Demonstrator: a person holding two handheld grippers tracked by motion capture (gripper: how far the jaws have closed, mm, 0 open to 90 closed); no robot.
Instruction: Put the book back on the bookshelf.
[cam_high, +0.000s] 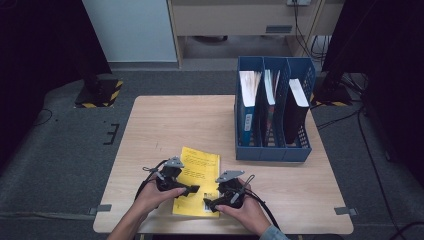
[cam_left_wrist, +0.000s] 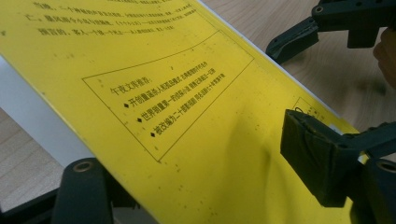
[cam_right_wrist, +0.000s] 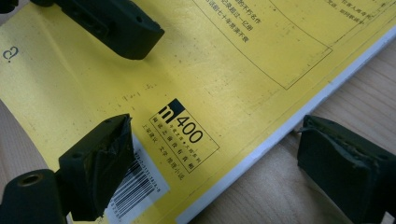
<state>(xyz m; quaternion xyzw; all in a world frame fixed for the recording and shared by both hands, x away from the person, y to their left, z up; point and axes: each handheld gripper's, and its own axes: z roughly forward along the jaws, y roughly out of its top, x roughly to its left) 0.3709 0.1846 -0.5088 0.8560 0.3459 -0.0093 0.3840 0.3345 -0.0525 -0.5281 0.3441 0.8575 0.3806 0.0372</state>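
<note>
A dark room with grey carpet; a light wooden surface (cam_high: 165, 125) stands at centre. Near its far right corner sits a blue three-slot file holder (cam_high: 272, 150) with books and folders upright in each slot. A thin yellow paperback (cam_high: 197, 180) lies flat, back cover up, close to the near edge, slightly left of the middle.

The left gripper (cam_high: 192, 189) is held over the book's near left part; in its own view one jaw rests beyond the book's white page edge and the other over the yellow cover, so the jaws stand wide apart and hold nothing. The right gripper (cam_high: 207, 204) is at the book's near right corner; in its view one pad (cam_right_wrist: 100, 163) sits over the barcode (cam_right_wrist: 135, 191) and the other pad (cam_right_wrist: 343, 165) rests on bare wood past the book's edge, likewise wide open and empty.

Likely hazards, as a judgement: the book is thin and flat, so a jaw may fail to slide beneath its edge and merely push it along the surface. Closing on the cover alone could crease it or lift it open. Two grippers so near each other may collide.
</note>
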